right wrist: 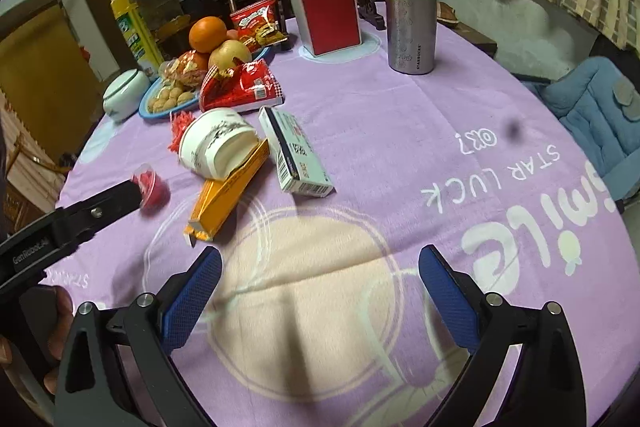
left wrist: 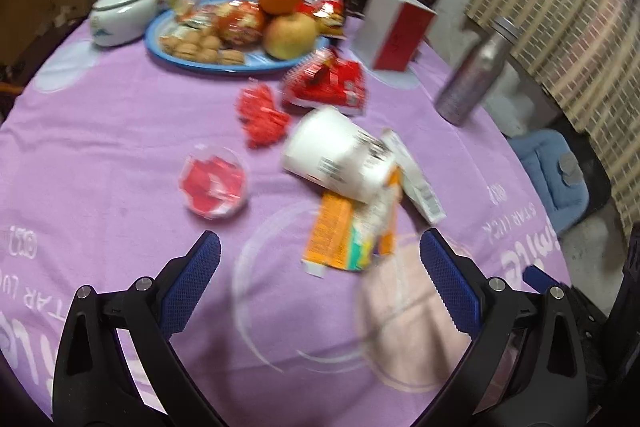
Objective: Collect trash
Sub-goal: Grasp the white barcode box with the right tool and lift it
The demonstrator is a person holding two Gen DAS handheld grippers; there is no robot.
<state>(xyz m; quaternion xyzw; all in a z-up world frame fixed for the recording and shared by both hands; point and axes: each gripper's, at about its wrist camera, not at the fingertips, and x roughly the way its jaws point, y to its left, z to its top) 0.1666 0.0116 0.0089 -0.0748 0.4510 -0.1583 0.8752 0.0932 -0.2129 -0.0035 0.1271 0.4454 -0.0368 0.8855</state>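
We hold both grippers spread and empty, and the orange carton (left wrist: 352,235) lies just ahead of our left gripper (left wrist: 320,259), long axis pointing toward it, nearer than the right gripper (right wrist: 320,267).

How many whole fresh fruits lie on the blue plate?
2 can be seen: an orange sits on top of the pile on the blue plate, and a yellowish apple lies just under it. More may be hidden behind the snack packets.
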